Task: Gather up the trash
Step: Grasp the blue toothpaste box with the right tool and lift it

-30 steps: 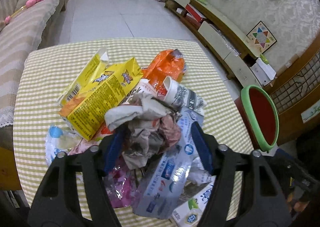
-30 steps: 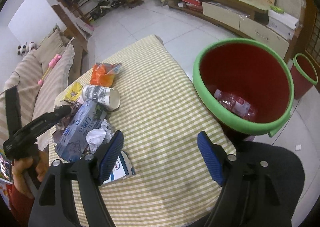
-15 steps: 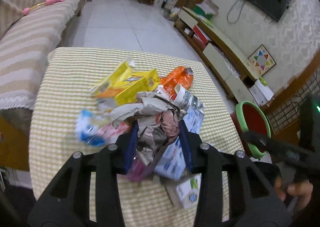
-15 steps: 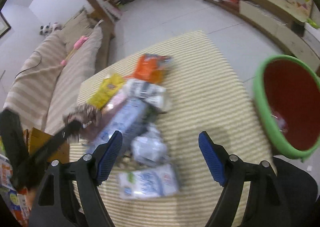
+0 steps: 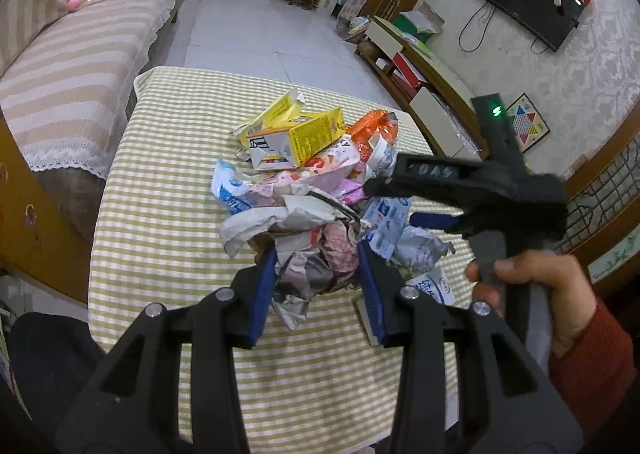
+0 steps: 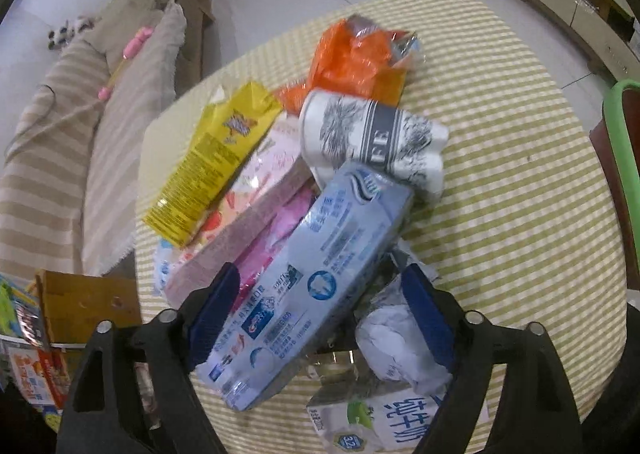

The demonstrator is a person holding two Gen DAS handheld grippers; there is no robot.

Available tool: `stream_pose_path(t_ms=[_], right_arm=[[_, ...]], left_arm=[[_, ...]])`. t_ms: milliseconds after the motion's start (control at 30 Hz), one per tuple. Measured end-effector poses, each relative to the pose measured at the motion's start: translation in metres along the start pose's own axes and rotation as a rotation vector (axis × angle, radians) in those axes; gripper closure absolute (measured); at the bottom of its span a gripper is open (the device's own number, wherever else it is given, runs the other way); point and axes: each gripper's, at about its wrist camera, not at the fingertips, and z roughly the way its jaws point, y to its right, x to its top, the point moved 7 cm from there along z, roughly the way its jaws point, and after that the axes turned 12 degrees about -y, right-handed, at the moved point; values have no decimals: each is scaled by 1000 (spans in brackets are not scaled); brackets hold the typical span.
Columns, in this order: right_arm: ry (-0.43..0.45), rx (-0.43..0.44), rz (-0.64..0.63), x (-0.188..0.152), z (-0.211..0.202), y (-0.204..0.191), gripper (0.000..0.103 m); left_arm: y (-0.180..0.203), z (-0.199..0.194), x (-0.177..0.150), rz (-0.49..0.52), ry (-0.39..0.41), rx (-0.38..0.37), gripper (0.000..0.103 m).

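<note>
Left gripper [image 5: 318, 290] clamps crumpled paper [image 5: 308, 242]. Right gripper [image 6: 320, 318], just widened and holding nothing, straddles the blue toothpaste box [image 6: 316, 274]. The box's long axis runs forward between the jaws.

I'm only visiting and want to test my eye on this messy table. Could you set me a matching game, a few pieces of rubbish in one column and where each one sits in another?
Things:
1. crumpled grey-and-white paper wad
2. pale blue plastic refill pouch
3. white paper cup with grey print
4. orange plastic wrapper

Places:
A. far end of the heap, beyond the cup
B. pinched between the left gripper's blue pads
C. lying on its side against the pouch's far end
D. between the right gripper's open jaws, not pinched

Pairs: 1-B, 2-D, 3-C, 4-A
</note>
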Motion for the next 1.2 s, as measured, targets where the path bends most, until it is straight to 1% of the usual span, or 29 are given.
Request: stream_pose_path(t_ms=[67, 100, 167, 200, 267, 400, 533, 633, 733, 833, 967, 1033, 1167, 1200], right_arm=[[4, -20, -14, 0, 3, -3, 21], [12, -16, -24, 0, 3, -5, 23], [15, 0, -43, -1, 3, -9, 40], [18, 2, -50, -2, 2, -11, 43], [33, -7, -75, -4, -4, -13, 53], [56, 25, -107, -13, -13, -17, 57], [102, 58, -129, -24, -35, -19, 61], [143, 94, -145, -32, -51, -21, 61], [157, 82, -174, -37, -61, -22, 62], [134, 38, -212, -46, -58, -20, 62], [80, -39, -246, -57, -39, -17, 59], [66, -59, -256, -62, -31, -16, 59], [47, -148, -287, -62, -17, -19, 51], [40, -155, -289, -62, -13, -19, 49]], left_arm=[[-2, -2, 1, -2, 6, -3, 65], [-3, -2, 1, -2, 9, -2, 65], [-5, -5, 1, -4, 14, -2, 65], [-6, -6, 1, -7, 16, -3, 65], [-9, -7, 2, -15, 22, -7, 65], [-9, -9, 3, -22, 28, -11, 65], [-5, -9, 1, -17, 29, -17, 65], [-2, -8, 0, -15, 22, -26, 64], [2, -6, 1, -10, 16, -27, 65], [4, -5, 2, -4, 16, -25, 65], [-2, -4, 4, -10, 14, -17, 64], [-2, -1, 3, -14, 9, -16, 65], [1, 1, 1, -9, 1, -17, 64], [2, 0, 1, -6, 2, -16, 64]])
